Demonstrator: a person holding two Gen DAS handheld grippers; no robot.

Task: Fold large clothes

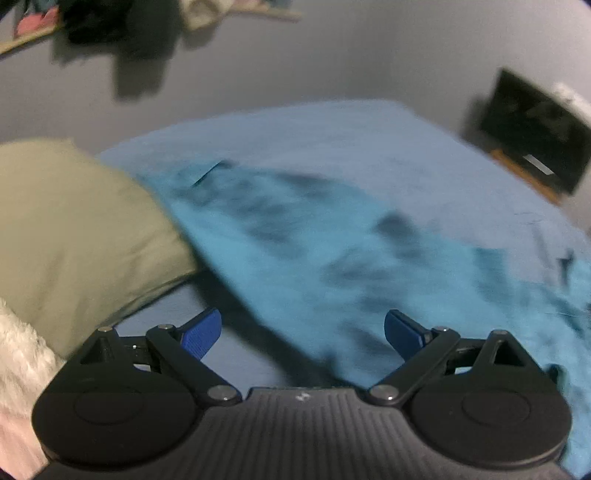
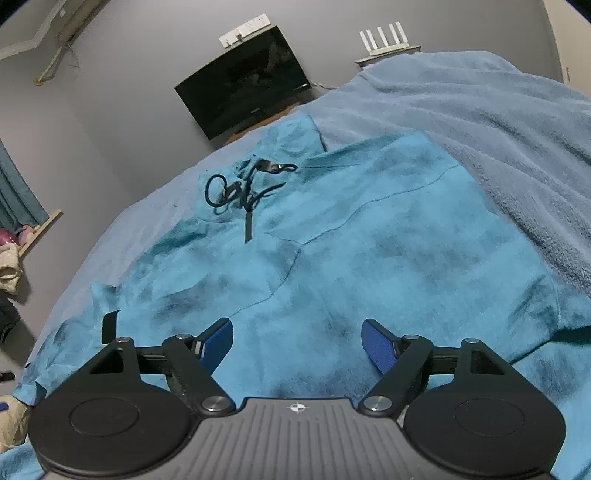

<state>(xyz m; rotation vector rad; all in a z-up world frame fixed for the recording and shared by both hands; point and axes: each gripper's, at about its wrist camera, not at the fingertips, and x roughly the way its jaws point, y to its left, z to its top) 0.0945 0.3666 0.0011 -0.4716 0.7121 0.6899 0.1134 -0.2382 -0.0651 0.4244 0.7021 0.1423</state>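
A large turquoise hoodie [image 2: 332, 240] with dark blotches lies spread on a blue bed cover [image 2: 498, 110]. Its black drawstrings [image 2: 240, 192] and short zip lie coiled at the collar, at the far end. My right gripper [image 2: 297, 339] is open and empty, just above the hoodie's body. In the blurred left wrist view the hoodie [image 1: 332, 240] stretches from the far left to the near right. My left gripper [image 1: 303, 332] is open and empty above the hoodie's near edge, where bare bed cover [image 1: 177, 314] shows.
An olive pillow [image 1: 74, 229] and a white fluffy fabric [image 1: 18, 350] lie left of my left gripper. A dark screen [image 2: 243, 85] stands against the grey wall beyond the bed, with a white router [image 2: 386, 40] beside it. Clothes hang on the wall [image 1: 110, 22].
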